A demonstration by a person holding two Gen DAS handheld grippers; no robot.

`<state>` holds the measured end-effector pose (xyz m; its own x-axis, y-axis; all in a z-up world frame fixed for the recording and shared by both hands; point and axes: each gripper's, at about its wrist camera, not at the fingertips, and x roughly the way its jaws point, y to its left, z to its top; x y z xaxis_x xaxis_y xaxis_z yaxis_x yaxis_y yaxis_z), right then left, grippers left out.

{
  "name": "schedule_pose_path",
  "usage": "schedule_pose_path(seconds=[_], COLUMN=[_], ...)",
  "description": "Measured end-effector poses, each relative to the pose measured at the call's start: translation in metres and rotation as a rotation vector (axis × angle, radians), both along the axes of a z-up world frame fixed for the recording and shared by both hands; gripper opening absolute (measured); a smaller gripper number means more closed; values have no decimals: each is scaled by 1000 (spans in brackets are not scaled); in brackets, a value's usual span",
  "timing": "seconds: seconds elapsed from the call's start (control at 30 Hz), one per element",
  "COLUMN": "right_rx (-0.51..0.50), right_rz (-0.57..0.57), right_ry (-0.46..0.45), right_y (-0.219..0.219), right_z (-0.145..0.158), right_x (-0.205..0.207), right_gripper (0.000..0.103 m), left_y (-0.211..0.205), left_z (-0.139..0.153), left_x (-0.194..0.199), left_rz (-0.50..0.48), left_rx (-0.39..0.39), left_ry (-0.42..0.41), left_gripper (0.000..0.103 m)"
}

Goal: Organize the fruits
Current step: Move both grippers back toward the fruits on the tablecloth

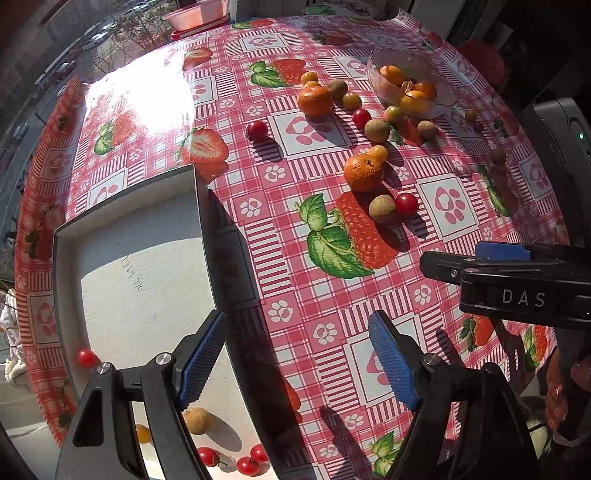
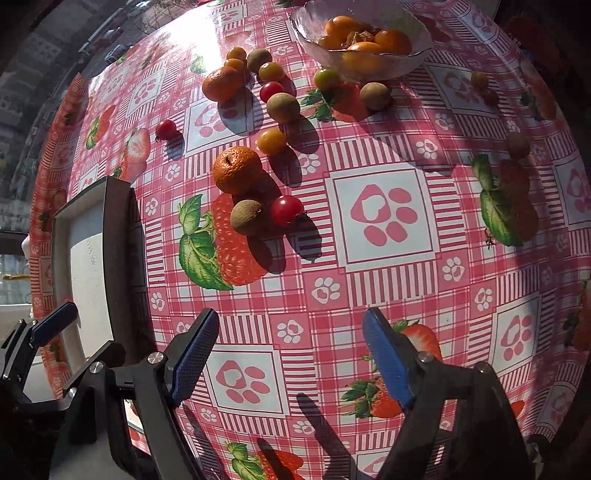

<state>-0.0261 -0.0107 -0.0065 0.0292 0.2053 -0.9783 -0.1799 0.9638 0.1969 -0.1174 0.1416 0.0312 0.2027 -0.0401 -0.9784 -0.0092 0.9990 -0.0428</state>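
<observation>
Loose fruit lies on the strawberry tablecloth: a near tangerine (image 1: 363,172) (image 2: 237,169), a brown longan (image 1: 382,208) (image 2: 246,217) touching a cherry tomato (image 1: 406,203) (image 2: 286,210), a far tangerine (image 1: 314,100) (image 2: 223,84), and several small fruits. A glass bowl (image 1: 439,107) (image 2: 314,26) holds orange fruits. A white tray (image 1: 70,236) (image 2: 61,229) at the left holds cherry tomatoes (image 1: 247,466) and a longan (image 1: 198,421). My left gripper (image 1: 297,363) is open and empty at the tray's right edge. My right gripper (image 2: 290,360) is open and empty above the cloth; it also shows in the left wrist view (image 1: 436,264).
A pink bowl (image 1: 199,14) stands at the table's far edge. A lone cherry tomato (image 1: 257,131) (image 2: 166,129) lies left of the fruit group. A dark device (image 1: 565,136) is at the right. Sun glare covers the far left of the cloth.
</observation>
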Motion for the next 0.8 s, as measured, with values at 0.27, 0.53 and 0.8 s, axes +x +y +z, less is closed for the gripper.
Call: schedule_pose_path(seconds=[0.27, 0.53, 0.8], right_rx=[-1, 38, 78], right_rz=[69, 160, 209], right_ry=[-34, -68, -63], right_y=[-2, 15, 19], right_z=[-18, -23, -26], right_x=[30, 48, 61], right_gripper=[61, 45, 25], left_y=[-21, -35, -53], left_z=[-29, -42, -50], left_x=[28, 49, 72], left_rz=[-3, -18, -29], left_rx=[13, 14, 17], left_ry=[10, 3, -1], left_gripper=[79, 79, 79])
